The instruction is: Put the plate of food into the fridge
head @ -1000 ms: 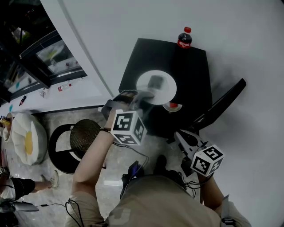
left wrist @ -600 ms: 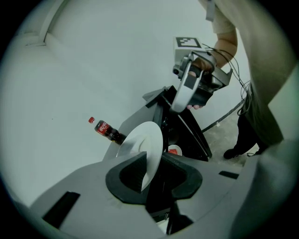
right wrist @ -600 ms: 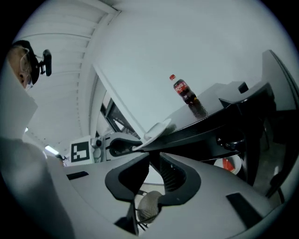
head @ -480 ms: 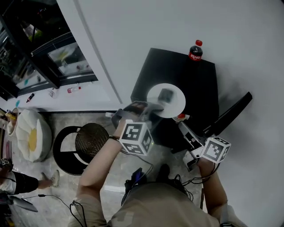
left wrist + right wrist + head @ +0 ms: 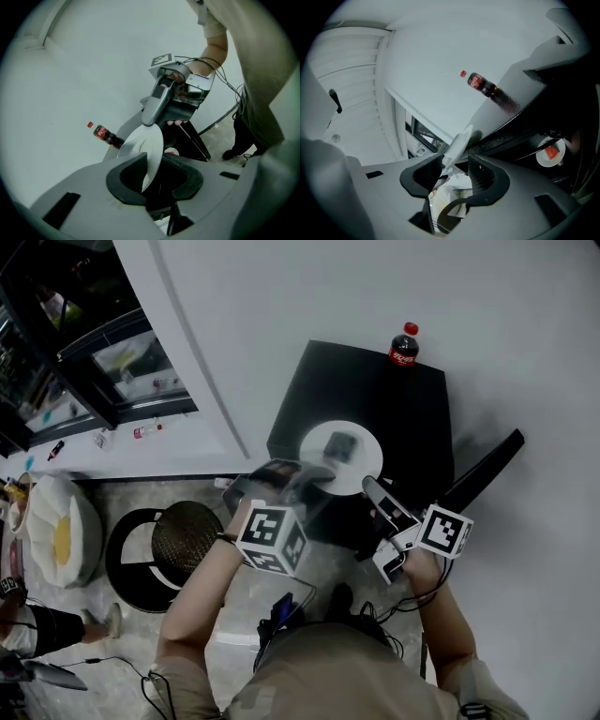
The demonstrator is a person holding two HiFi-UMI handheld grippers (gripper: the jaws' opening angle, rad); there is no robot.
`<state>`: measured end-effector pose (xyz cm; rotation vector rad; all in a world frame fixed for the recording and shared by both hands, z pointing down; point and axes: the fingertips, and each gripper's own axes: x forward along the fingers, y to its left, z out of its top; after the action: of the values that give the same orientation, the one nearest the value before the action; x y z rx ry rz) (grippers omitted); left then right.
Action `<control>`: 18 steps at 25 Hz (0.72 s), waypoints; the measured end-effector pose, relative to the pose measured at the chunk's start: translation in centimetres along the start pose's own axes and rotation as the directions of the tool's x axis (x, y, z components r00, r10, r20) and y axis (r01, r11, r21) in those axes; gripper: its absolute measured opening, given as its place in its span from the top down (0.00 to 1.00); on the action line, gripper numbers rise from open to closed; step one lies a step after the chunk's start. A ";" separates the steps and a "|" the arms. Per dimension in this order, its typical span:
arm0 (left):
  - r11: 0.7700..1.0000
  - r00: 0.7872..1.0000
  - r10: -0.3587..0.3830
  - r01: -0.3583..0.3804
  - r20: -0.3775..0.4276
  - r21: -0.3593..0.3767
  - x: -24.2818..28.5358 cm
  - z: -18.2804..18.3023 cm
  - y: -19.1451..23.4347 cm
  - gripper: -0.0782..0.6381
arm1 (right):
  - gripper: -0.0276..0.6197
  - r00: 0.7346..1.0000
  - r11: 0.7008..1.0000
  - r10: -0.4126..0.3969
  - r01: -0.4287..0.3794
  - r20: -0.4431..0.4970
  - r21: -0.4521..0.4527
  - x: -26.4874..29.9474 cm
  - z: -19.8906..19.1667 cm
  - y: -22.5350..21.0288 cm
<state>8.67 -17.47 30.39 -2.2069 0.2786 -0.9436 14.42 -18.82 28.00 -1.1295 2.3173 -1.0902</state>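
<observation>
A white plate (image 5: 354,465) with a dark piece of food (image 5: 339,445) lies over the black table (image 5: 380,395). My left gripper (image 5: 317,474) is shut on the plate's left rim; in the left gripper view the plate (image 5: 140,143) stands edge-on between the left gripper's (image 5: 154,173) jaws. My right gripper (image 5: 367,486) is at the plate's near right rim. Its jaws are opening, with the plate's edge (image 5: 459,139) between them and the pads of the right gripper (image 5: 454,171) not pressing on it. The right gripper (image 5: 159,101) also shows beyond the plate.
A cola bottle (image 5: 403,344) stands at the table's far edge. A small dish with red food (image 5: 551,152) sits on the table. The fridge (image 5: 89,371) stands at the upper left, its shelves showing. A round black stool (image 5: 173,538), a white cushion (image 5: 58,535) and a chair (image 5: 483,465) surround me.
My right gripper has come up from beside the table to the plate's near right rim and its jaws have spread. The left gripper keeps its hold on the plate.
</observation>
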 end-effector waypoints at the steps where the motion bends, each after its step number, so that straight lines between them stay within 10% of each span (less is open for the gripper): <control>1: 1.000 1.000 0.000 0.000 0.003 -0.001 0.0 0.1 -0.1 0.78 | 0.72 1.000 1.000 -0.007 0.007 -0.002 0.008 0.0 0.0 -0.3; 18: 0.999 1.000 -0.005 0.004 0.027 0.037 -1.2 1.3 -1.7 0.78 | 0.80 0.999 0.974 -0.051 0.051 -0.008 0.219 -0.1 -1.4 -1.6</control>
<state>8.59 -15.02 30.29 -2.1858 0.2418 -0.9132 14.54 -18.67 30.09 -1.1077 2.1168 -1.3289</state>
